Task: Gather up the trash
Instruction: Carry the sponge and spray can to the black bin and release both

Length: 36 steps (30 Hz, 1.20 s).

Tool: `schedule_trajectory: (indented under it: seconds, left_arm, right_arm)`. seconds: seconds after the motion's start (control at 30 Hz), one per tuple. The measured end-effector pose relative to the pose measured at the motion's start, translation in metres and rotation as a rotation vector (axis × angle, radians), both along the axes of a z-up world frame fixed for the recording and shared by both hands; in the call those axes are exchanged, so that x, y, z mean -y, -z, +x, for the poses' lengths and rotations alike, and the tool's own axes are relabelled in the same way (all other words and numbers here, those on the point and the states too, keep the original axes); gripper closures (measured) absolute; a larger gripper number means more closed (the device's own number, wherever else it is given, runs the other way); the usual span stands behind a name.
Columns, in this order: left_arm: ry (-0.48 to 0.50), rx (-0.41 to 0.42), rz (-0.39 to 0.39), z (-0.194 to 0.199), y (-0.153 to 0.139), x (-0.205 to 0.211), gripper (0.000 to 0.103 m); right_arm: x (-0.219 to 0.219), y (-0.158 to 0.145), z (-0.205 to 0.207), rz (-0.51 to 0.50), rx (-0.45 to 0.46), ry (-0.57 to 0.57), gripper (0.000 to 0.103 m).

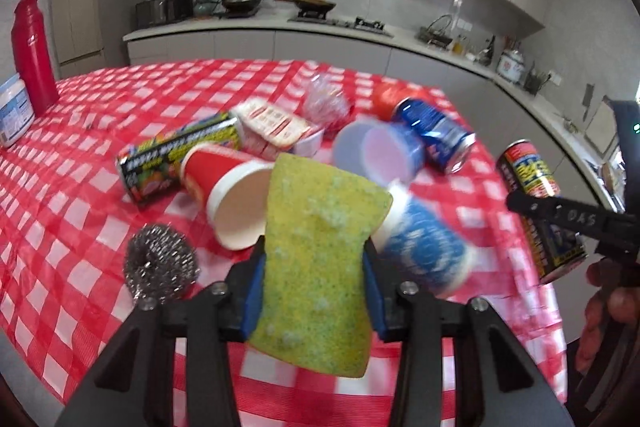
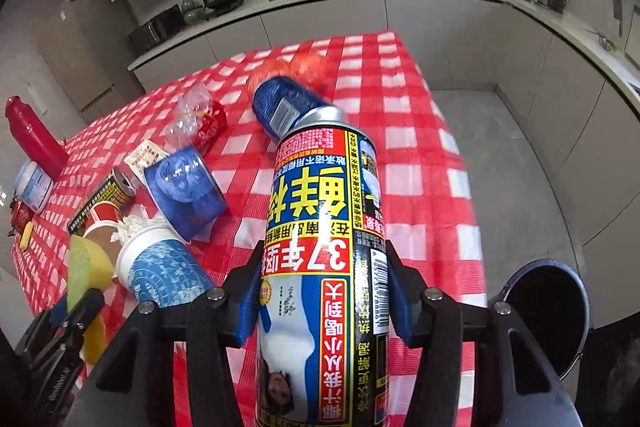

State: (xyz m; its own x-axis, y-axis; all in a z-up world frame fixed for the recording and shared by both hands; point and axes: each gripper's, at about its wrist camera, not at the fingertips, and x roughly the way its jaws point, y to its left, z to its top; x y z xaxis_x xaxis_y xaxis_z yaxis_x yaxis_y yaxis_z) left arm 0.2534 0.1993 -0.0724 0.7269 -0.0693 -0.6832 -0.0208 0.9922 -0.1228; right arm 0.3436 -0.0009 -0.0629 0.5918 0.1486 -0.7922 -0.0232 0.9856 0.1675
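Note:
My left gripper (image 1: 315,247) is shut on a yellow-green sponge (image 1: 320,211), which it holds upright just above the red checked tablecloth (image 1: 80,187). The sponge is pinched in at the waist between the blue pads. My right gripper (image 2: 324,251) is shut on a tall printed drink can (image 2: 324,187), which hangs over the table's right side. Loose trash lies on the cloth: a red paper cup (image 1: 224,187), two blue paper cups (image 1: 424,247) (image 1: 384,147), a blue can (image 1: 436,131), a dark printed can (image 1: 180,151), a flat wrapper pack (image 1: 276,127) and crumpled clear plastic (image 1: 324,99).
A steel scourer (image 1: 160,263) lies by my left fingers. A red bottle (image 1: 34,51) and a white tub (image 1: 14,115) stand at the table's far left. A dark round bin (image 2: 548,315) stands on the floor right of the table. A kitchen counter runs behind.

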Motion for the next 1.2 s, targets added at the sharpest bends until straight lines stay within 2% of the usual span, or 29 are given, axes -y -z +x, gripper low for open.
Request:
schedule_trajectory:
  seconds: [0.33,0.63,0.77,0.97,1.2]
  left_arm:
    - [0.133,0.058,-0.011,0.020,-0.023,0.064,0.059]
    - [0.143,0.056,-0.013,0.018,-0.017,0.140,0.059]
    - [0.133,0.041,-0.013,0.011,-0.009,0.183,0.059]
    - [0.155,0.006,-0.010,0.009,0.013,0.266,0.059]
    - [0.168,-0.022,0.010,0.011,0.044,0.332,0.059]
  right_arm:
    - [0.072,-0.027,-0.018,-0.021,0.037,0.105,0.048]
    - [0.164,-0.023,-0.041,-0.059,0.032,0.126,0.048]
    - [0.210,-0.005,-0.047,-0.065,-0.001,0.119,0.048]
    - [0.283,0.042,-0.055,-0.078,-0.078,0.100,0.048]
    - [0.341,0.136,-0.048,-0.067,-0.204,0.057,0.048]
